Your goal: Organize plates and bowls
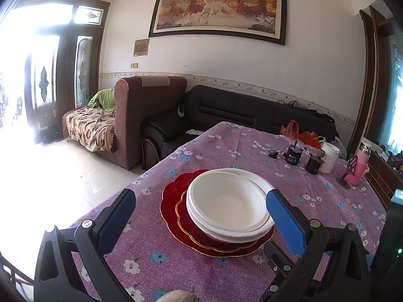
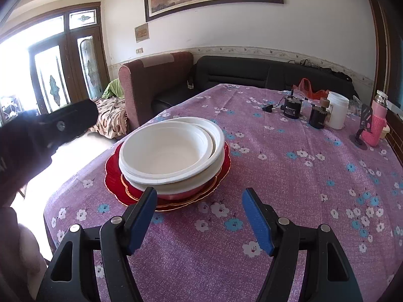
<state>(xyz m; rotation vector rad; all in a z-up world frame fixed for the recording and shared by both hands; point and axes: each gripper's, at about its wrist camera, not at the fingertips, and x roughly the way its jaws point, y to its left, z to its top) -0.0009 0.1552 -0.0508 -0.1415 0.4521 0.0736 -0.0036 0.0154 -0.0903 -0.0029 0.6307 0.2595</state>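
Stack: I find the white bowls nested off-centre on the red plates, near the left edge of the purple floral tablecloth.
Left gripper: I hold it spread wide, empty, pads either side of the stack without contact.
Right gripper: gaping, empty, just short of the plate rim.
Clutter: white jar and pink bottle well apart.
Recommendation: I judge the stack needs squaring; nudge the top bowl gently, grip rims lightly.
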